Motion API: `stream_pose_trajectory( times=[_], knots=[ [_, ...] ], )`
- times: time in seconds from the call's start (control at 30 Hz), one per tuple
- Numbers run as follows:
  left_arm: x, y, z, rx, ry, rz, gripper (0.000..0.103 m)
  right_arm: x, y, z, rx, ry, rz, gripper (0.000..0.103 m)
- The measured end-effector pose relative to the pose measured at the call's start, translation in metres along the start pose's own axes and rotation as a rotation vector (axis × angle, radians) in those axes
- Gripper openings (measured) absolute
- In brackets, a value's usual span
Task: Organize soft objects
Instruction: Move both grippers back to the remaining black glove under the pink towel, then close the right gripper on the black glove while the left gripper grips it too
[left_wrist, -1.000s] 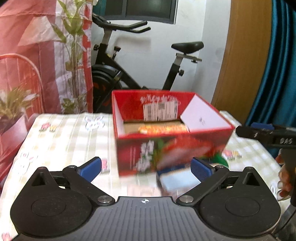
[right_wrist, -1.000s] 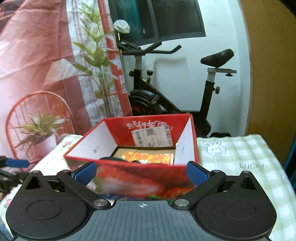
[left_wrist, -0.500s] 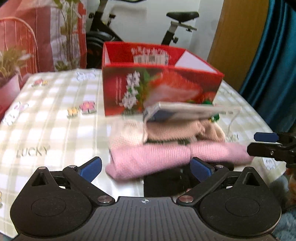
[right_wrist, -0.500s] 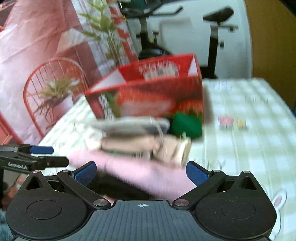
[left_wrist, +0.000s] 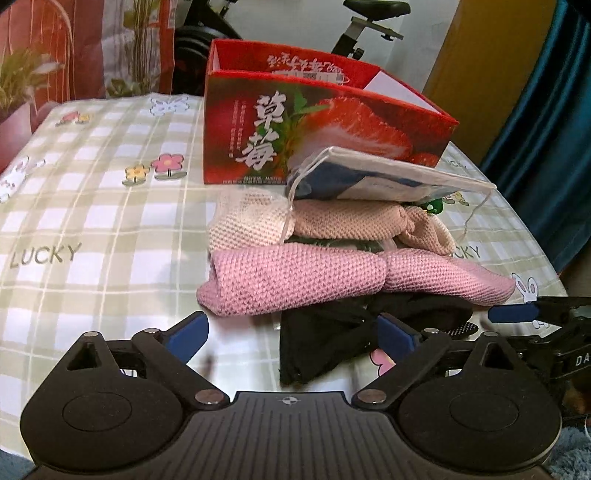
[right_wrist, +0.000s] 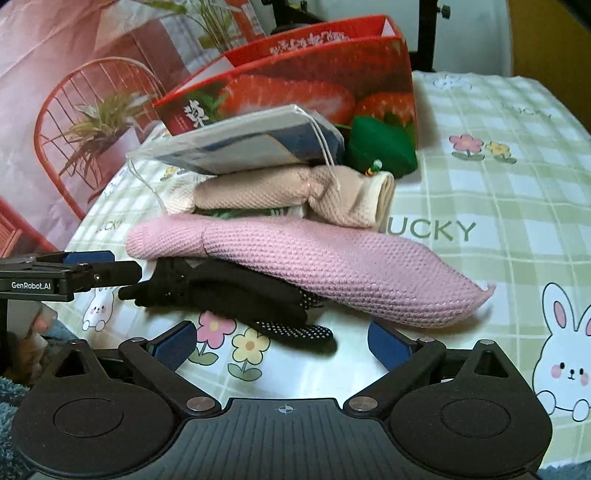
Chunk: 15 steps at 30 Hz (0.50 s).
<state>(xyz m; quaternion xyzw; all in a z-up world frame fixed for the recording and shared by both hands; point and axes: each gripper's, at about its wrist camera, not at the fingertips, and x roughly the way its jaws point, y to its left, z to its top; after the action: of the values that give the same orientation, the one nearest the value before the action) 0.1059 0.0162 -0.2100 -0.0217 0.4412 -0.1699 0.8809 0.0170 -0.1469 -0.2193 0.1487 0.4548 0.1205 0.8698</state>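
From the left wrist view, we hold the left tongs (left_wrist: 291, 334) spread wide and empty, low over the near edge of the counter (left_wrist: 92, 221), with nothing between the blue pads. Just ahead of them lies the pile of soft things: a black garment (left_wrist: 325, 343) at the bottom, touching the counter, a pink knitted piece (left_wrist: 332, 280) across it, a beige knitted piece (left_wrist: 332, 221) above that, and a flat packet with a drawstring (left_wrist: 384, 177) resting tilted on top. Behind the pile, touching or just beside it, stands the red strawberry box (left_wrist: 314, 125), open at the top; what it holds we cannot see from here. The right tongs (left_wrist: 517, 314) reach in from the right edge, near the tip of the pink piece. From the right wrist view, our right tongs (right_wrist: 280, 345) are likewise released and grasping nothing, with the dotted end of the black garment (right_wrist: 229, 291) lying between and just beyond the pads. We also see a green soft item (right_wrist: 380, 147) tucked between the pile and the box (right_wrist: 295, 85). The left tongs (right_wrist: 88, 258) show at the left edge. As we judge it, the sorting has barely started: every soft thing we can see sits outside the box, none is gripped, and all of it is left to move.
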Motion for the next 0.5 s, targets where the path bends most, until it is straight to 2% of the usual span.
stream_pose_trajectory(
  times=[0.1, 0.2, 0.27, 0.43, 0.5],
  knots=[
    [0.004, 0.003, -0.001, -0.019, 0.014, -0.018, 0.092, 0.012, -0.005, 0.005, 0.018, 0.059, -0.001, 0.096],
    [0.007, 0.004, -0.003, -0.027, 0.018, -0.035, 0.089, 0.018, -0.002, 0.01, -0.013, 0.066, -0.012, 0.094],
    [0.009, 0.005, -0.003, -0.031, 0.016, -0.049, 0.084, 0.023, 0.003, 0.015, -0.045, 0.056, -0.021, 0.093],
    [0.017, 0.005, -0.005, -0.029, 0.027, -0.078, 0.063, 0.03, 0.017, 0.026, -0.126, 0.004, -0.037, 0.083],
    [0.022, 0.004, -0.006, -0.026, 0.038, -0.097, 0.06, 0.033, 0.025, 0.027, -0.182, -0.017, -0.042, 0.081]
  ],
)
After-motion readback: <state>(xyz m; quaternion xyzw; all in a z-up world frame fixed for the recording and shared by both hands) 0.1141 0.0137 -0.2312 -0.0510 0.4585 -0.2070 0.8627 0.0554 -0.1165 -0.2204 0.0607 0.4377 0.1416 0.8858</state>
